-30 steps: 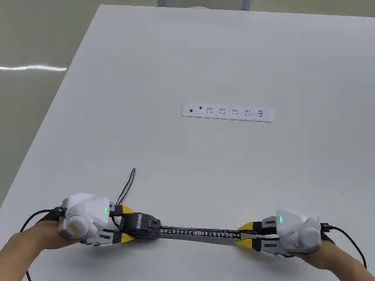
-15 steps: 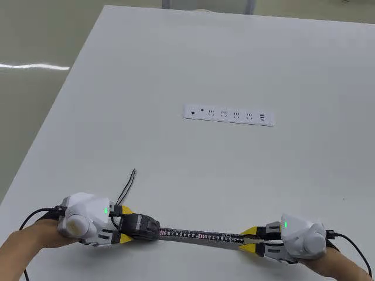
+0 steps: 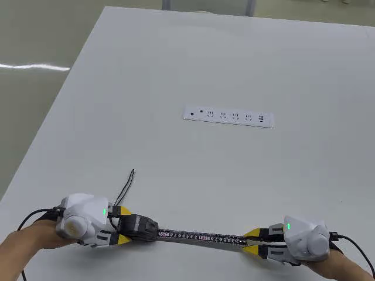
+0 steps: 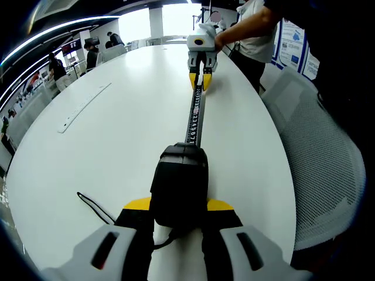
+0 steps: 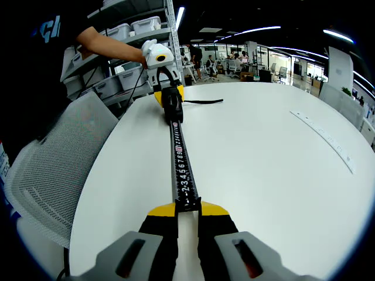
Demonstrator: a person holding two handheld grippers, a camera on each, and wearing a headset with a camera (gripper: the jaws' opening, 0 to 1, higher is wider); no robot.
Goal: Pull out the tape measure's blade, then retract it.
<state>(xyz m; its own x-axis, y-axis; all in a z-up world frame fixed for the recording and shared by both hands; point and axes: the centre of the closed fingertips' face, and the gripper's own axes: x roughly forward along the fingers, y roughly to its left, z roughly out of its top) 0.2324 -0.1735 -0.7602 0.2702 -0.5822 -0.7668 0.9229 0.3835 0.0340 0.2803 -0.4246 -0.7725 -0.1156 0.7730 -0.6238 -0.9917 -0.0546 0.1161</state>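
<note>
The tape measure lies along the near edge of the surface [image 3: 205, 58]. Its black case [image 3: 142, 226] sits towards the near left corner, and the blade [image 3: 199, 237] is drawn out flat to the right, its numbered face up.

The left gripper [image 3: 125, 224] has its fingers [image 4: 137, 205] clenched on the two flat sides of the case. The right gripper [image 3: 253, 241] pinches the far tip of the blade between closed fingers, at what looks like the end hook [image 5: 186, 203]. A thin black strap [image 3: 126, 187] trails from the case across the surface towards the left edge. A white power strip [image 3: 227, 116] lies well apart, near the middle.

The pull looks largely done, with the retract not yet begun.

The case is probably hard, compact and dense for its size, so a squeeze on its broad sides should hold it steady. The blade is likely thin sprung steel, stiff across its curve but quick to kink if bent sideways. Its painted face is slick and its edges keen. The spring will probably whip it home if it is freed at once, so the tip is the place to hold, walking it back towards the case.
</note>
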